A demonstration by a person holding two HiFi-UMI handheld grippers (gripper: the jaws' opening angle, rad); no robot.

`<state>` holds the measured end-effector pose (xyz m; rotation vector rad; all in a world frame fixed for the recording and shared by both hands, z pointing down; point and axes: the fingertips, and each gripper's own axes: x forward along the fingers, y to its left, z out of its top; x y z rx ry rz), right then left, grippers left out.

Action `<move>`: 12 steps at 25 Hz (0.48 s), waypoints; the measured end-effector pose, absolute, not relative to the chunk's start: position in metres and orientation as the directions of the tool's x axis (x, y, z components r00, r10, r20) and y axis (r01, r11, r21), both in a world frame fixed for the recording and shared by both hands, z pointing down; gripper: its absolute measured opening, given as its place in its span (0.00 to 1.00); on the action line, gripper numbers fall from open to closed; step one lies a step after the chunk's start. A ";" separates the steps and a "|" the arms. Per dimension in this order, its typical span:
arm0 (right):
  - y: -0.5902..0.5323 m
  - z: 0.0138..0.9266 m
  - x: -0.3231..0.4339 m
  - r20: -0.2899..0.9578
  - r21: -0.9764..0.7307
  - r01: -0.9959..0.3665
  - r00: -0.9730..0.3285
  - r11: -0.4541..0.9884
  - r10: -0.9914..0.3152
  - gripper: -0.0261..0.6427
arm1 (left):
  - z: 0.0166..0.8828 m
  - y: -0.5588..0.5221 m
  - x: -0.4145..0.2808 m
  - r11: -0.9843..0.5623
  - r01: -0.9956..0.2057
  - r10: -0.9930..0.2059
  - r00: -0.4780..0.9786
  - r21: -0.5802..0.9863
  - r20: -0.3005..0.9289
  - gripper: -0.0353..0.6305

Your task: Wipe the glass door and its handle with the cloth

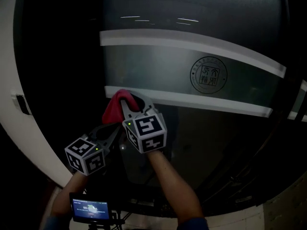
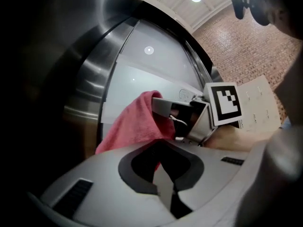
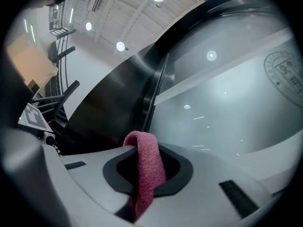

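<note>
Left gripper (image 1: 114, 128) closed, right gripper (image 3: 143, 176) clamping cloth (image 1: 115, 110)

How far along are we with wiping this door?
Done: nothing visibly; the glass door shows no wiped patch I can tell. In hand: right claw grips the cloth at the lower white stripe; left claw seems to pinch its edge. Left: most glass, and the handle.

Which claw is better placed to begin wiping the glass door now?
Right. The right claw grips the red cloth close to the glass door; the left claw sits lower, farther back.
</note>
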<state>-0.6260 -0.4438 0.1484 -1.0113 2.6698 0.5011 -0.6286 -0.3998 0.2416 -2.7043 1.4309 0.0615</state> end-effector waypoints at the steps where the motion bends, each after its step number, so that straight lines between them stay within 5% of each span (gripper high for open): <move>1: -0.447 0.151 -0.639 -0.334 0.232 -0.669 -0.737 0.706 -0.588 0.08 | 0.244 -0.399 -0.637 -0.557 -0.828 -0.826 0.560 -0.053 -0.070 0.07; 7: -0.459 0.159 -0.663 -0.316 0.242 -0.689 -0.722 0.683 -0.616 0.08 | 0.251 -0.400 -0.666 -0.576 -0.817 -0.814 0.577 -0.035 -0.060 0.07; 12: -0.471 0.166 -0.581 -0.328 0.189 -0.788 -0.612 0.585 -0.719 0.08 | 0.253 -0.407 -0.641 -0.632 -0.775 -0.772 0.632 -0.021 -0.072 0.07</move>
